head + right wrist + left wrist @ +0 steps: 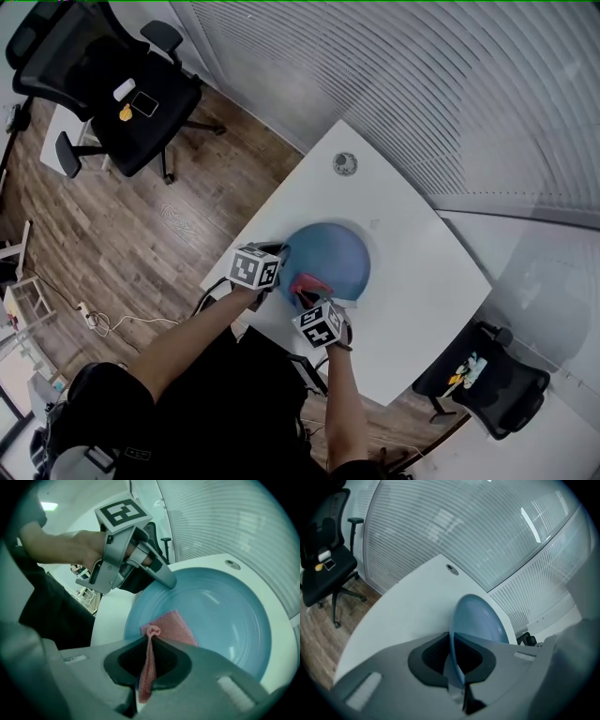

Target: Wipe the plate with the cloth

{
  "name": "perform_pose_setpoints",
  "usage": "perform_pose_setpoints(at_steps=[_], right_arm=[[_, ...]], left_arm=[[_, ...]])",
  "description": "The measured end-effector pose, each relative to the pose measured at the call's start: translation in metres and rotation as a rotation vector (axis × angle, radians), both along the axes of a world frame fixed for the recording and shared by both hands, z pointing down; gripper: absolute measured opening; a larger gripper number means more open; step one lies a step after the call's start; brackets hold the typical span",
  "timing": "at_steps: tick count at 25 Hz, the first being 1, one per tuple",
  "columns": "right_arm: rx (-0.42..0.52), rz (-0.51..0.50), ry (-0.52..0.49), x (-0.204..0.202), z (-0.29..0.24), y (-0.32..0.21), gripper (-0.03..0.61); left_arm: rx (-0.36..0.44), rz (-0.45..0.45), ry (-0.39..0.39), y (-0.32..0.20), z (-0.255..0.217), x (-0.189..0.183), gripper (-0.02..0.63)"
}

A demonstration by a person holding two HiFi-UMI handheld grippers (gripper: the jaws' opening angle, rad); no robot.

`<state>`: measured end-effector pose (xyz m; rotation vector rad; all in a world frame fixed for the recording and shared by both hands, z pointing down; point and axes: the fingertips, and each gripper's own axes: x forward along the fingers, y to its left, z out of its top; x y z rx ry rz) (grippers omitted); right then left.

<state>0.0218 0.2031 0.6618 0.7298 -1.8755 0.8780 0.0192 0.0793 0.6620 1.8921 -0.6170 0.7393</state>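
Note:
A blue plate [333, 262] lies on the white table [412, 281]. My left gripper [278, 267] is shut on the plate's near-left rim; in the left gripper view the plate [480, 620] stands edge-on between the jaws. My right gripper [305, 292] is shut on a pink cloth [307, 283], which rests on the plate's near part. In the right gripper view the cloth [168, 625] runs up between the jaws and spreads onto the plate [220, 616], while the left gripper [171, 581] clamps the rim at the upper left.
A round grommet [345, 164] sits in the table's far part. A black office chair [112, 89] stands on the wood floor at the upper left, another chair [487, 380] at the lower right. Window blinds [422, 84] run behind the table.

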Motion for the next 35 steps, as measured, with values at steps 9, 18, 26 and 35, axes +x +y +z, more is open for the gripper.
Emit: perform_pose_setpoints(at_steps=[9,18,26,35], right_arm=[[-0.103,-0.079,-0.040,-0.001,-0.015,0.022,0.012],[-0.164,-0.118,0.010,0.016,0.001,0.027,0.012],[-0.019,-0.047,0.025,0.027,0.000,0.008,0.012],[0.041,0.045,0.061,0.058,0.001,-0.033,0.012]], left_arm=[[0.004,-0.003,0.003,0.000,0.001,0.001,0.017],[0.014,0.011,-0.010,0.000,-0.001,0.002,0.018],[0.029,0.061,-0.012,-0.001,-0.003,0.003,0.018],[0.082,0.119,-0.037,-0.002,-0.002,0.005,0.023]])
